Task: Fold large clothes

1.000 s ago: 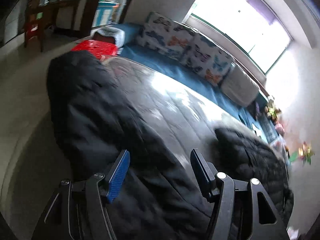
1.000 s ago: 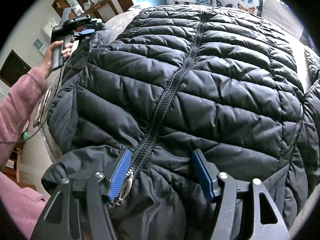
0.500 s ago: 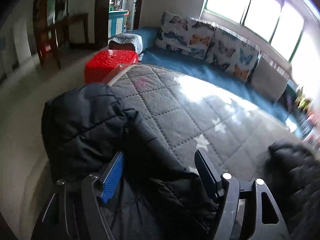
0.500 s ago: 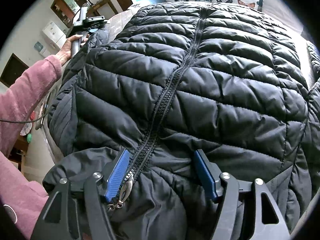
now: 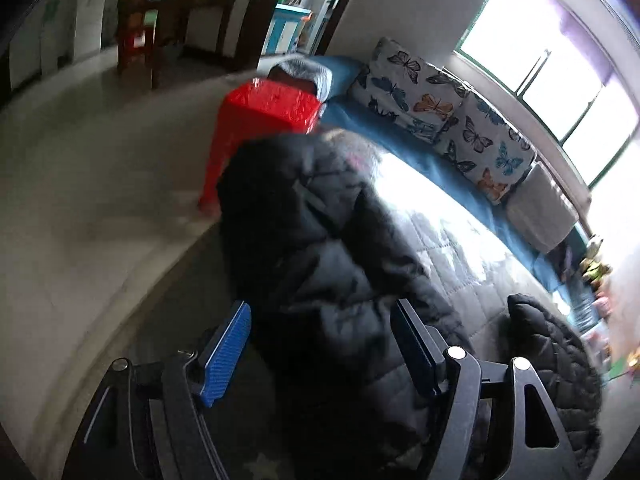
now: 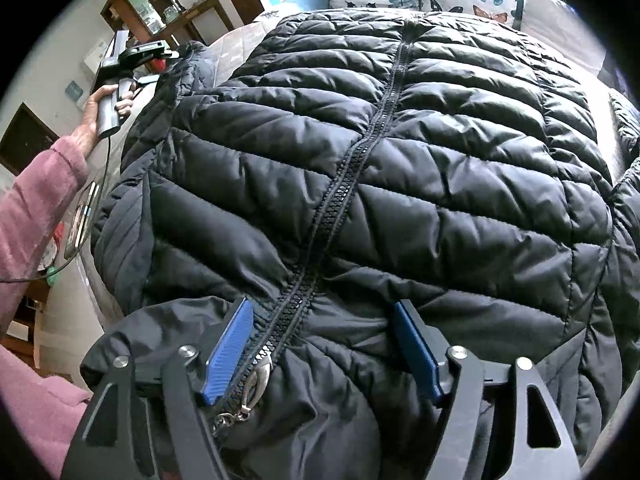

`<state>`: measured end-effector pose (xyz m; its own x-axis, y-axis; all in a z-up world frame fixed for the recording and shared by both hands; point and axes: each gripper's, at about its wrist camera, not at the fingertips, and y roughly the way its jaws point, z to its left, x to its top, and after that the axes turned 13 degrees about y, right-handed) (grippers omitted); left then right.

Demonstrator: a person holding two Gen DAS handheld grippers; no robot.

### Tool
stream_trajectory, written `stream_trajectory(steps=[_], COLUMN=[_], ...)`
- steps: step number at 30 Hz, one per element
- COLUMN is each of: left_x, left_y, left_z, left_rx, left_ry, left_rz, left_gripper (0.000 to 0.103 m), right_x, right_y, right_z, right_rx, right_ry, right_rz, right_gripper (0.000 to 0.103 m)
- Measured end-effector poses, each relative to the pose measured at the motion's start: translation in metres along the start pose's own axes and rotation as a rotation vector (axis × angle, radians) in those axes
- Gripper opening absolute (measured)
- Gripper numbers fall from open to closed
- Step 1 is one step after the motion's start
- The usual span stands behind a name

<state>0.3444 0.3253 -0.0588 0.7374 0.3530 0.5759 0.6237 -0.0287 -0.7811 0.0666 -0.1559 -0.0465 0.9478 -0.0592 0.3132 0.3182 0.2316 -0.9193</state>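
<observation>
Black puffer jacket spread zip-up on the bed, both grippers loose at its edges before the first fold.

Nearest, the right gripper (image 6: 320, 344) straddles the collar end of the jacket (image 6: 400, 168), its jaws having just been opening; the zip pull (image 6: 256, 384) and bunched fabric lie between the blue pads (image 6: 228, 352) but nothing is pinched, likely a release after smoothing the front flat. Off to the side, the left gripper (image 5: 324, 344), held in a hand (image 6: 100, 108) with a pink sleeve (image 6: 40, 200), has its jaws just widened too, with the sleeve of the jacket (image 5: 320, 240) between them, unclamped, probably set for folding inward. Beyond lie the grey quilt (image 5: 460, 248), a red stool (image 5: 272, 108) and butterfly cushions (image 5: 440, 108).
</observation>
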Motion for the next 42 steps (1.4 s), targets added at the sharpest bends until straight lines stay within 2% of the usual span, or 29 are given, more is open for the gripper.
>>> stream_trajectory(steps=[3, 6, 9, 10, 12, 15, 18, 21, 24, 25, 26, 27, 29, 33, 36, 42], left_x=[-0.008, -0.013, -0.011, -0.008, -0.005, -0.004, -0.009, -0.012, -0.007, -0.003, -0.001, 0.004, 0.009, 0.028, 0.038, 0.035], left_y=[0.011, 0.017, 0.023, 0.025, 0.030, 0.039, 0.042, 0.039, 0.037, 0.036, 0.032, 0.029, 0.011, -0.045, -0.101, -0.210], left_z=[0.015, 0.030, 0.040, 0.044, 0.055, 0.077, 0.093, 0.095, 0.089, 0.086, 0.082, 0.077, 0.071, 0.038, 0.003, -0.095], left_rx=[-0.050, -0.117, -0.164, -0.168, -0.182, -0.239, -0.275, -0.264, -0.247, -0.238, -0.239, -0.256, -0.288, -0.277, -0.296, -0.347], left_ry=[-0.072, -0.162, -0.206, -0.224, -0.261, -0.369, -0.441, -0.423, -0.383, -0.366, -0.360, -0.363, -0.364, -0.250, -0.152, 0.084], left_rz=[0.025, -0.016, -0.039, -0.048, -0.053, -0.052, -0.084, -0.086, -0.080, -0.078, -0.085, -0.096, -0.134, -0.198, -0.282, -0.417], left_gripper=[0.076, 0.076, 0.073, 0.070, 0.056, 0.037, 0.036, 0.040, 0.040, 0.037, 0.026, 0.019, 0.016, 0.015, 0.015, 0.015], right_x=[-0.001, 0.001, 0.002, 0.003, 0.004, 0.005, 0.006, 0.008, 0.008, 0.008, 0.008, 0.008, 0.007, 0.006, 0.005, -0.003], right_y=[0.001, 0.002, 0.003, 0.003, 0.004, 0.005, 0.006, 0.008, 0.009, 0.009, 0.009, 0.008, 0.008, 0.004, -0.004, -0.035], right_z=[0.002, 0.004, 0.004, 0.004, 0.004, 0.004, 0.004, 0.004, 0.005, 0.005, 0.006, 0.006, 0.007, 0.009, 0.009, -0.004], right_rx=[-0.003, -0.009, -0.008, -0.008, -0.008, -0.009, -0.006, -0.003, -0.008, -0.010, -0.013, -0.015, -0.017, -0.021, -0.011, 0.021], right_ry=[-0.008, -0.007, -0.006, -0.005, -0.005, -0.009, -0.009, -0.012, -0.020, -0.021, -0.023, -0.025, -0.027, -0.029, -0.019, 0.015], right_rz=[0.001, 0.009, 0.015, 0.016, 0.018, 0.020, 0.025, 0.026, 0.022, 0.021, 0.020, 0.018, 0.013, -0.002, -0.026, -0.118], right_gripper=[0.085, 0.086, 0.086, 0.086, 0.087, 0.088, 0.089, 0.090, 0.091, 0.091, 0.091, 0.091, 0.091, 0.091, 0.091, 0.091])
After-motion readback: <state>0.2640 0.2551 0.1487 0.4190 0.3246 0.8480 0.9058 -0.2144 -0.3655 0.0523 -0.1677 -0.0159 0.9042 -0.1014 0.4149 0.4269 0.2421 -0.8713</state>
